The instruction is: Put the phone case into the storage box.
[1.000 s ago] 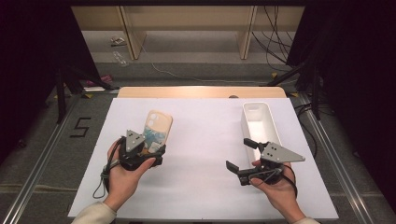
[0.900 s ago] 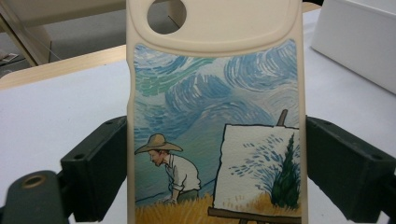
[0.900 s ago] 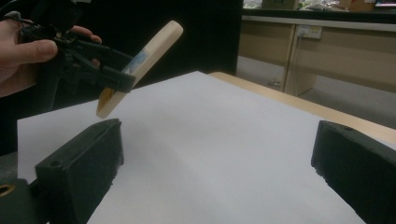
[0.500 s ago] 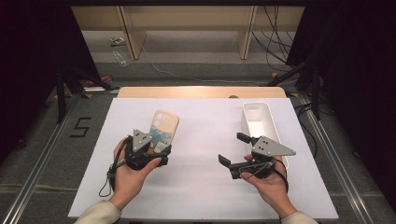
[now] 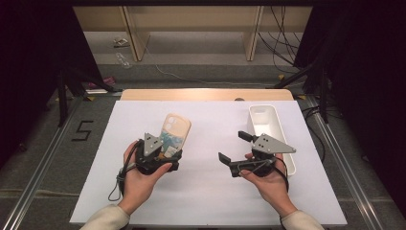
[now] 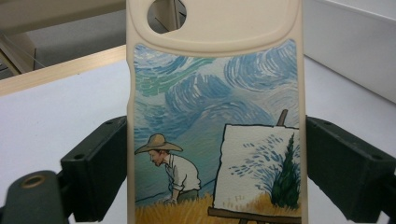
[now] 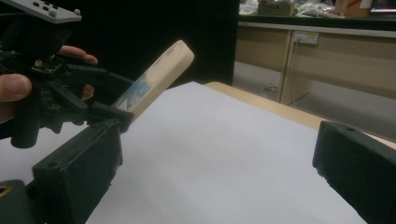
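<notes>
From above, the left gripper (image 5: 165, 152) clamps the phone case (image 5: 173, 134) at the sheet's ten o'clock, its painted back plain in the left gripper view, while the right gripper (image 5: 233, 147) gapes empty beside the white bin (image 5: 270, 127).

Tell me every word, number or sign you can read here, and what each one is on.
"5": a black numeral on the grey floor left of the table.
Phone case: a painted picture of a man in a straw hat beside an easel; no lettering on it.
White bin: no label to be seen.
Boxes on the far counter in the right gripper view: any print is too blurred to read.
</notes>
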A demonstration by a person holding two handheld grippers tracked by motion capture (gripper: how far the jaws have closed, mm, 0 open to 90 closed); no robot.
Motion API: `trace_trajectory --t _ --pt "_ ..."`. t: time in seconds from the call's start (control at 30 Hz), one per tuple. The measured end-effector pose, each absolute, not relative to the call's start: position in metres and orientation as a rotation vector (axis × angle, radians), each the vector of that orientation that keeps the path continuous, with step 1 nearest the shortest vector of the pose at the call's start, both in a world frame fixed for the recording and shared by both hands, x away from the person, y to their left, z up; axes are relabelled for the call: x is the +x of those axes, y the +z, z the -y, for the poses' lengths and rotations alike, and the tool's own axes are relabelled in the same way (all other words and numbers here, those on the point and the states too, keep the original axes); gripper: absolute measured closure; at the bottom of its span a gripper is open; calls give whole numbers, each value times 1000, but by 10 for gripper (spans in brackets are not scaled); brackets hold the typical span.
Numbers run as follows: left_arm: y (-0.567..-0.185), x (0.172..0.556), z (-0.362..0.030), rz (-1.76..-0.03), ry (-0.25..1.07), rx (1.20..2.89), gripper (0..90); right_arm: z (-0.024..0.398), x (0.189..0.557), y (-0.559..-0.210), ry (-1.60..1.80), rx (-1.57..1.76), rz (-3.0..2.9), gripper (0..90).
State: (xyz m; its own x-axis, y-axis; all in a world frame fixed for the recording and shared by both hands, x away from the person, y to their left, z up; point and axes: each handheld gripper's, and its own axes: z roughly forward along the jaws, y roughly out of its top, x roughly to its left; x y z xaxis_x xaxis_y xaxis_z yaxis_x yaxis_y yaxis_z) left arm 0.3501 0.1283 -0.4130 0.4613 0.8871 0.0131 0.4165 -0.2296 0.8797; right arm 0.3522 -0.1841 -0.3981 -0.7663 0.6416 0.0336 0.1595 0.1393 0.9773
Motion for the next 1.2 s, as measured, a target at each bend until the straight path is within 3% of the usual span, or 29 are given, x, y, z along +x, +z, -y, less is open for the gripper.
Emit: trace_trajectory --t 1.2 --pt "-423 345 -90 -992 628 1896 113 150 382 -390 1684 757 -2041 18"
